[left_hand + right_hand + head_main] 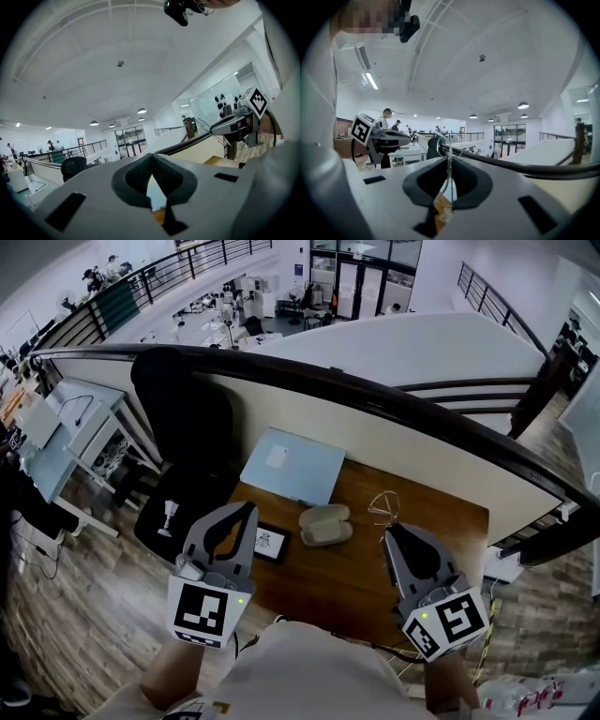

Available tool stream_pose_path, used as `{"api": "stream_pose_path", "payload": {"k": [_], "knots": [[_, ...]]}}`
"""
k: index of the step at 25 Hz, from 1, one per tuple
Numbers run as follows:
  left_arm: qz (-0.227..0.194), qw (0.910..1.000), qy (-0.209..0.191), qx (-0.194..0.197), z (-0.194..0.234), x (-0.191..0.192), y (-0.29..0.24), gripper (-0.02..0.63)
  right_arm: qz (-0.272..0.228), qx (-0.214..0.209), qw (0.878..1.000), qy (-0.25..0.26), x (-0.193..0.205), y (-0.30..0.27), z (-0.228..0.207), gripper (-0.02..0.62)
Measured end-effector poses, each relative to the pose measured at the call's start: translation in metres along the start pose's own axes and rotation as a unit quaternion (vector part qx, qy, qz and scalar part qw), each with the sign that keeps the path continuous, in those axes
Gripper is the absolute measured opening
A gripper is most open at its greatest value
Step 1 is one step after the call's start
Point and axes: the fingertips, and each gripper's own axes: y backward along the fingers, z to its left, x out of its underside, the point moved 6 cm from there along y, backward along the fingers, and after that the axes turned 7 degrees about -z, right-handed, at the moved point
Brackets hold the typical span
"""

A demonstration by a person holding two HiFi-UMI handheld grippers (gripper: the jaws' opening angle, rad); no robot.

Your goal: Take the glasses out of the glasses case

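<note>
A beige glasses case (325, 525) lies open on the wooden table (356, 587), near its middle. Thin wire-framed glasses (382, 506) hang in the air just right of the case, above the table. My right gripper (387, 532) is shut on them; in the right gripper view the thin frame wire (449, 145) runs up between the closed pads of the right gripper (449, 161). My left gripper (247, 511) hovers left of the case. In the left gripper view the left gripper (152, 157) has its pads meeting at the tip with nothing between them.
A pale blue sheet (293, 465) lies at the table's back left. A black card with a printed code (269, 543) sits left of the case. A black office chair (178, 437) stands off the table's left edge. A low wall with a dark rail (403, 409) runs behind the table.
</note>
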Motion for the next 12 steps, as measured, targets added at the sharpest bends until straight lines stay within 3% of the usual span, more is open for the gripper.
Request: {"api": "stream_pose_path", "payload": {"k": [6,12], "knots": [[0.003,0.9998,0.021,0.005,-0.0020,0.0004,0.0012,0.002,-0.008,-0.005,0.999,-0.041,-0.0002,0.0018,-0.0051,0.034],[0.001,0.9999,0.014,-0.003,-0.0030,-0.0032,0.0023,0.002,-0.012,-0.011,0.999,-0.051,-0.0040,0.0023,-0.0076,0.034]]}}
